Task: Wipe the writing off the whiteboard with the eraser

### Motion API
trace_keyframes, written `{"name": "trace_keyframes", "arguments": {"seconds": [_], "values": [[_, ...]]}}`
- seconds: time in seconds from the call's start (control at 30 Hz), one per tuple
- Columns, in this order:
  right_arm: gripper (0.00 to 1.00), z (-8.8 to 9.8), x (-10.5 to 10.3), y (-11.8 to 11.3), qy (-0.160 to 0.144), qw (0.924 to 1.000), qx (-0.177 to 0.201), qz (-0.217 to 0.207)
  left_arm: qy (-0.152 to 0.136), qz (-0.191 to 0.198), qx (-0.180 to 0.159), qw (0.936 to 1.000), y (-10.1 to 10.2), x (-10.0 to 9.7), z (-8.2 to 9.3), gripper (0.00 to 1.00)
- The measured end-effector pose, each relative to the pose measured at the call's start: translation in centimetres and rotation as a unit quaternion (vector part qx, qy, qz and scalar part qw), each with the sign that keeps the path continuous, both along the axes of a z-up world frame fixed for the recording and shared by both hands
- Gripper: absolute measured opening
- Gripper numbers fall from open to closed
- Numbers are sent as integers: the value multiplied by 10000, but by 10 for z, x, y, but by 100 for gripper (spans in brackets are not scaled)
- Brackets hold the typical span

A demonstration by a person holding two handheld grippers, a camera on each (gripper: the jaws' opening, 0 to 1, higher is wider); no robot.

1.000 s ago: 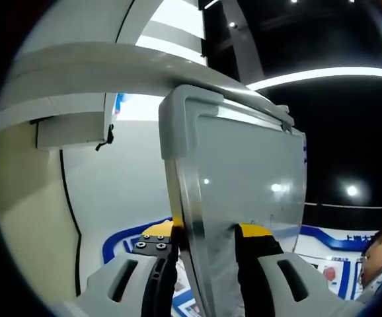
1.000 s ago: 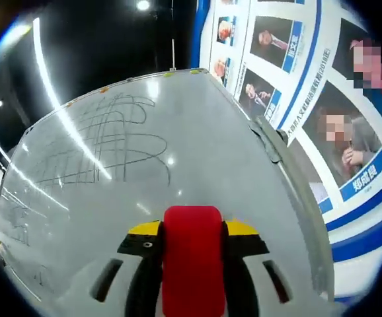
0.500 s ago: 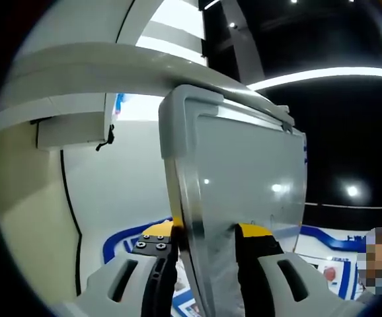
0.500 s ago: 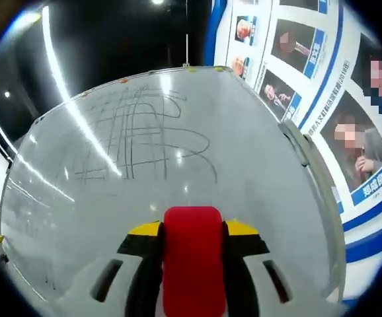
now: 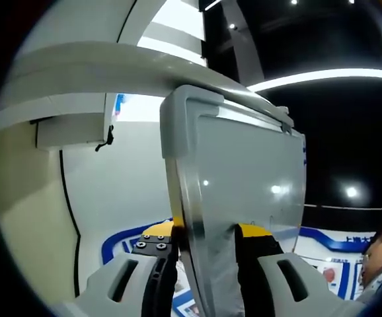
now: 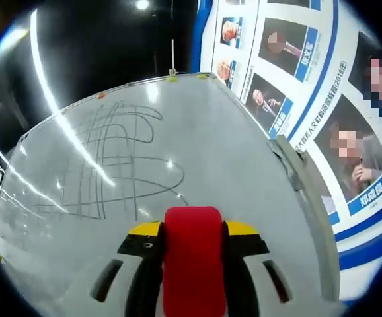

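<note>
In the left gripper view my left gripper (image 5: 206, 246) is shut on the edge of the whiteboard (image 5: 244, 191), which rises edge-on between its yellow-tipped jaws. Its grey plastic corner (image 5: 184, 112) sits at the top. In the right gripper view my right gripper (image 6: 192, 232) is shut on the red eraser (image 6: 192, 257), which rests low on the whiteboard (image 6: 230, 152). A tangle of dark scribbled lines (image 6: 115, 162) covers the board's left half, just above and left of the eraser.
A wall of framed portrait posters (image 6: 297, 72) with blue borders runs along the board's right edge. A person (image 5: 379, 261) stands at the lower right of the left gripper view. Dark ceiling with strip lights (image 5: 323, 74) lies behind.
The right gripper view has shifted across the board with the eraser; the scribbles moved right, then back left and lower in view. The left gripper has stayed still on the board's edge.
</note>
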State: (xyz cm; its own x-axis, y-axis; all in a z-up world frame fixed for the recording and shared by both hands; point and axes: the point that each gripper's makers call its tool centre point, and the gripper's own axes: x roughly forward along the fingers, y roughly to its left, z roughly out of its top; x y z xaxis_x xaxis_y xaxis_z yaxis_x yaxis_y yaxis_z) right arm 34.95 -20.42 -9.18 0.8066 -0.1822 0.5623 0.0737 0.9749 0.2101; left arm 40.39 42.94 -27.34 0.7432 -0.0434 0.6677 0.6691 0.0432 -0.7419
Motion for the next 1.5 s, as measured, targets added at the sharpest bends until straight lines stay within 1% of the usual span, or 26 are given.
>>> {"name": "trace_keyframes", "arguments": {"seconds": [0.13,0.3,0.37,0.4,0.5,0.57,0.7,0.77,0.8,0.83,0.93,0.97,1.07,1.1,1.17,1.2,1.23,1.27,1.3,1.37,1.4,1.47,1.5], "values": [[29,3,1,13,-4,10000,-86,-10,-3,12,3,10000,0,-1,0,37],[29,9,4,40,-27,9993,-381,-14,8,3,1,10000,-1,-1,1,37],[29,13,5,58,-46,9980,-627,-2,9,10,0,10000,-1,-1,1,37],[29,14,5,65,-45,9970,-776,-71,14,7,1,10000,-1,-1,1,37],[29,17,7,87,-74,9954,-955,-50,16,14,-6,10000,0,0,0,37],[29,19,9,110,-93,9921,-1251,-26,22,23,-15,10000,1,0,0,37],[29,20,10,143,-123,9882,-1526,-40,36,19,-10,10000,1,0,0,37],[29,20,12,165,-144,9857,-1676,33,43,19,-13,10000,0,0,0,37],[29,20,12,174,-159,9839,-1782,3,44,18,-11,10000,0,0,0,37],[30,20,12,178,-164,9833,-1813,-1,45,18,-10,10000,0,0,0,37],[30,20,14,203,-185,9787,-2043,15,52,18,-12,10000,0,-1,0,37],[30,19,15,223,-198,9741,-2251,57,50,19,-13,10000,-1,-1,0,37],[30,15,15,252,-200,9649,-2616,110,49,21,-17,10000,-1,-1,0,37],[30,13,15,268,-208,9589,-2825,145,46,23,-16,10000,-1,-2,0,37],[30,8,15,291,-204,9482,-3168,149,44,25,-23,10000,-1,-2,0,37],[30,6,15,299,-210,9454,-3247,181,44,33,-28,10000,-1,-2,0,37],[29,0,14,314,-252,9407,-3376,237,44,40,-35,10000,-1,-2,1,37],[29,-1,14,316,-255,9397,-3401,240,46,38,-37,10000,-1,-2,1,37],[30,-5,14,324,-242,9333,-3577,180,50,32,-36,10000,-1,-2,1,37],[30,-8,14,329,-240,9323,-3604,199,56,28,-34,10000,-1,-2,1,37],[30,-10,14,330,-239,9298,-3668,206,56,17,-31,10000,-1,-2,1,37],[30,-10,16,330,-244,9188,-3939,117,61,-12,-10,10000,-1,-2,1,37],[30,-10,15,327,-240,9198,-3911,197,63,-38,4,10000,-2,-2,1,37]]}}
